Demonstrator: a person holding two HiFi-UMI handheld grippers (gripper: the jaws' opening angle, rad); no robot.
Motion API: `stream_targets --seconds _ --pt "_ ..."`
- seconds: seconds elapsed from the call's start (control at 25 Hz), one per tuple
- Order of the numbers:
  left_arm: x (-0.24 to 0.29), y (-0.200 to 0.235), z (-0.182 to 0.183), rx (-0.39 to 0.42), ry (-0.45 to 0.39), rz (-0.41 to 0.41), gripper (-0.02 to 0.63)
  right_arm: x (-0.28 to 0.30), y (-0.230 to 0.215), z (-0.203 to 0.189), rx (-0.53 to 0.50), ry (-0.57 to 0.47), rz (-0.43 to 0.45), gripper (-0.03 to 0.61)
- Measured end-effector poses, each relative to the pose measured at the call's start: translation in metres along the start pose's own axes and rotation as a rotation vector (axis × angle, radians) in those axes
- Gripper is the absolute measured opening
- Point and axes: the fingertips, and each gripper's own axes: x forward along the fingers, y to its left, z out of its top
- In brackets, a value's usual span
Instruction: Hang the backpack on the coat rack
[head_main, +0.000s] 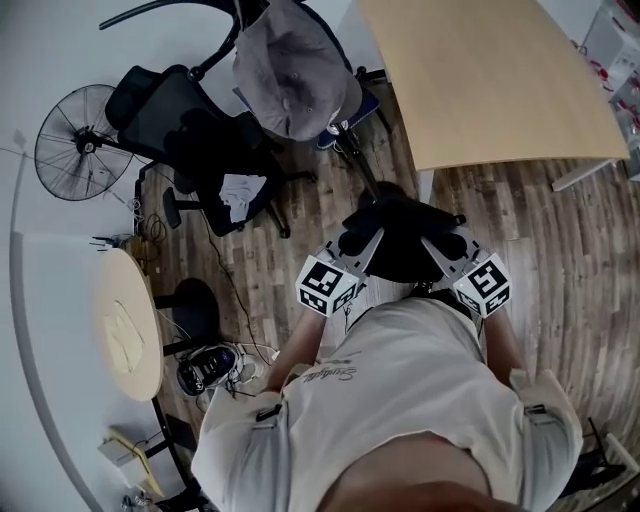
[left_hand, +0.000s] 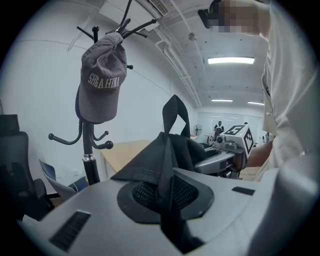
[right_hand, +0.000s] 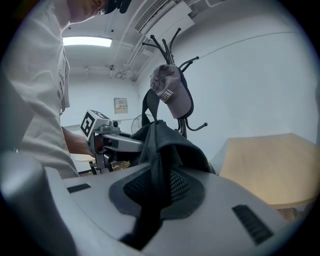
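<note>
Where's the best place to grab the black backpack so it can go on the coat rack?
Hold the backpack by its top fabric on both sides of the carry loop, one gripper from each side, as the left gripper and right gripper do now. The loop sticks up above them, so it should be free for a hook on the coat rack.

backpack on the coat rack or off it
Off it: the left tongs and right tongs, both shut on its fabric, hold the backpack short of the coat rack, where a cap hangs.
</note>
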Motion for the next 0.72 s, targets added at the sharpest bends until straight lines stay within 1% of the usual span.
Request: stream_targets --seconds 0.24,0.48,0.72 --pt "0.02 0.015 0.015 -0.015 -0.013 0.072 0.043 0.009 -0.032 0.014 -0.033 -0.013 0.055 0.029" --pt "0.022 0.033 0.014 -0.038 -0.002 0.136 0.043 0.027 -0.043 0.016 -0.037 -0.007 0.115 0.029" --pt "0.016 0.054 0.004 -0.059 0.022 0.181 0.043 0.053 -0.043 0.011 -0.01 0.026 0.168 0.029"
